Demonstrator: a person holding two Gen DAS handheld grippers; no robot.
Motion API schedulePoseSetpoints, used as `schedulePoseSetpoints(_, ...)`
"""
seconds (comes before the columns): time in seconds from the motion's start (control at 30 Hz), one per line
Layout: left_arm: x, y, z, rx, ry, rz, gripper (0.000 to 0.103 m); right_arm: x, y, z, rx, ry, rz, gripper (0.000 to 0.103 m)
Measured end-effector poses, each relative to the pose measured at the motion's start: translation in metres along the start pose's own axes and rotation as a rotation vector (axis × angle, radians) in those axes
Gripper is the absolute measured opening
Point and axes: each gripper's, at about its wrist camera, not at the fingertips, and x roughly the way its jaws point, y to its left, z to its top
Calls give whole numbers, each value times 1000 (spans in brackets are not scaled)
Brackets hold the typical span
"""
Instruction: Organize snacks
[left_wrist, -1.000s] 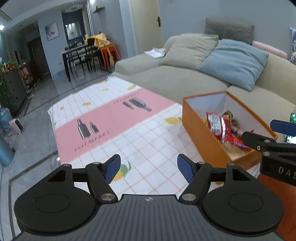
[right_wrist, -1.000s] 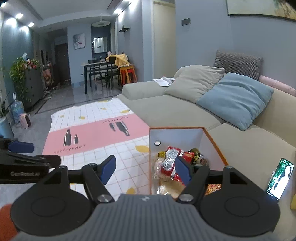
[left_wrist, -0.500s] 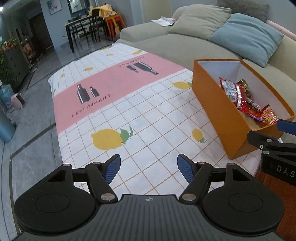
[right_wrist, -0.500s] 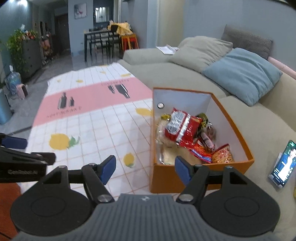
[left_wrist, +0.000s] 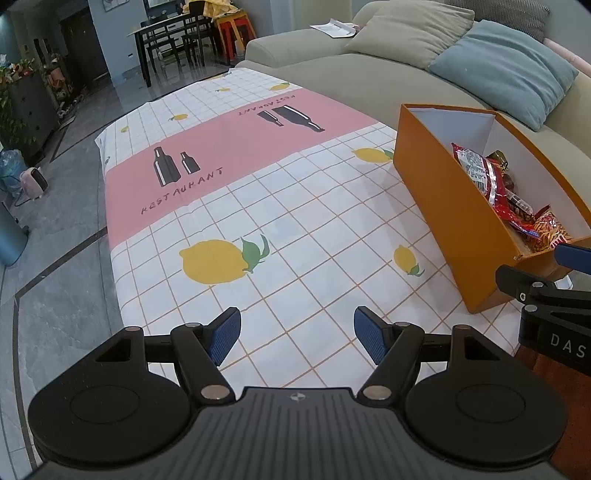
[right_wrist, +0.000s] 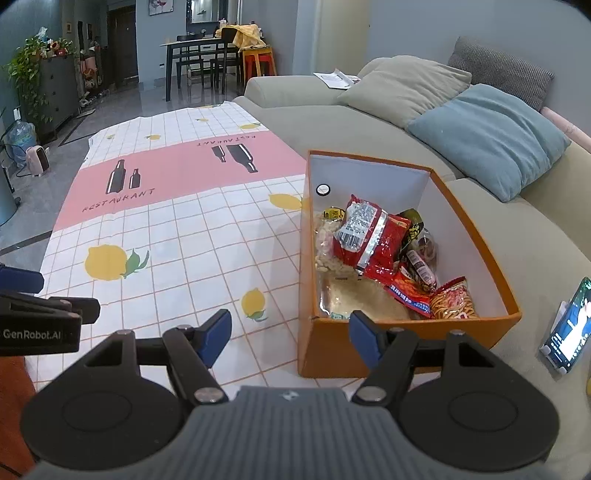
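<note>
Both wrists have tipped down since a second ago, and more of the tablecloth (left_wrist: 295, 206) shows. Left gripper (left_wrist: 296, 334) and right gripper (right_wrist: 290, 338) are spread, empty. Snacks (right_wrist: 373, 240) lie inside the orange box (right_wrist: 332, 347); left of the box, bare cloth.

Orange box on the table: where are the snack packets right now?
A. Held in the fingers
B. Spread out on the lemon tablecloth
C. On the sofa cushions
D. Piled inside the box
D: the snack packets lie in a heap inside the orange box, while the tablecloth around it is bare.
</note>
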Motion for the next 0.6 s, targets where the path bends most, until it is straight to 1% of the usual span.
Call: schedulePoseSetpoints(0.6, -5, 5, -3, -27, -2, -5, 82, -7, 7, -3, -25, -14, -1, 69)
